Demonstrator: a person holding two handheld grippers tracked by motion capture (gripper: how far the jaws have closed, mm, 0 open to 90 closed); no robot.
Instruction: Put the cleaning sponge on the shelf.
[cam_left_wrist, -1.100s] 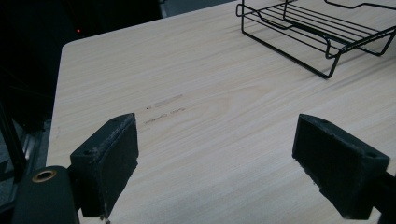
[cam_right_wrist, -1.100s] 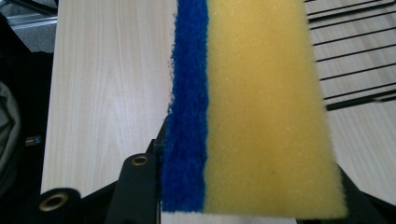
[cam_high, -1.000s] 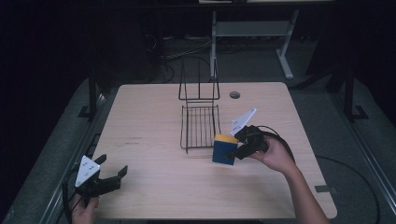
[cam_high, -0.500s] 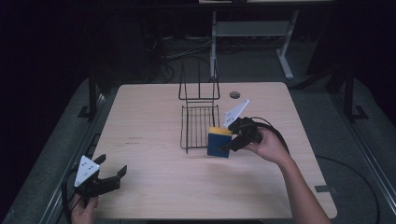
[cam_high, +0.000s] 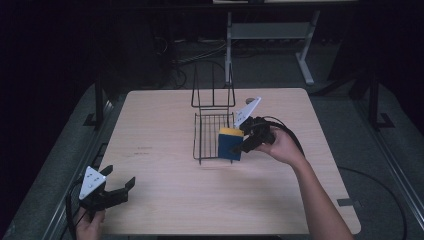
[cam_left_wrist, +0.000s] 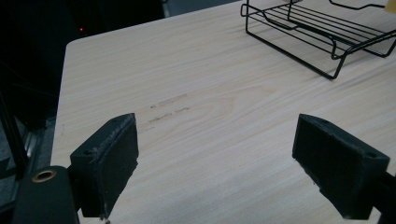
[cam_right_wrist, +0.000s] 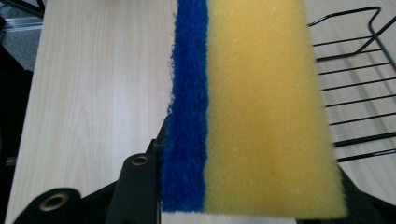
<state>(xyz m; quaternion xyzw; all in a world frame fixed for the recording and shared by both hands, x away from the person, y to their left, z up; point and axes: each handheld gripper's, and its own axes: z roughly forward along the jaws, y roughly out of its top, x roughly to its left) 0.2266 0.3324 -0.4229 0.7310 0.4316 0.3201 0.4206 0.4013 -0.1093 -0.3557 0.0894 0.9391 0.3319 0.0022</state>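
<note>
High view: the right gripper (cam_high: 241, 145) is clamped on a sponge (cam_high: 230, 145), yellow foam with a blue scouring layer, and holds it clear of the table (cam_high: 165, 200) at the near right corner of a black wire rack (cam_high: 210, 135). The sponge stands on edge: its blue face is turned toward the camera, its yellow foam shows along the top, and its lower edge overlaps the rack's front rim. Whether it touches the wire cannot be told. In the right gripper view the sponge (cam_right_wrist: 254, 107) runs lengthwise straight away from the jaws, its long axis in line with them, blue layer on the left and yellow on the right, with the rack's wires (cam_right_wrist: 355, 84) just beyond its yellow side. The left gripper (cam_high: 114, 189) sits at the near left edge of the table, well apart from the rack, its jaws spread wide. In the left gripper view nothing but bare wood lies between the pads (cam_left_wrist: 112, 158).
</note>
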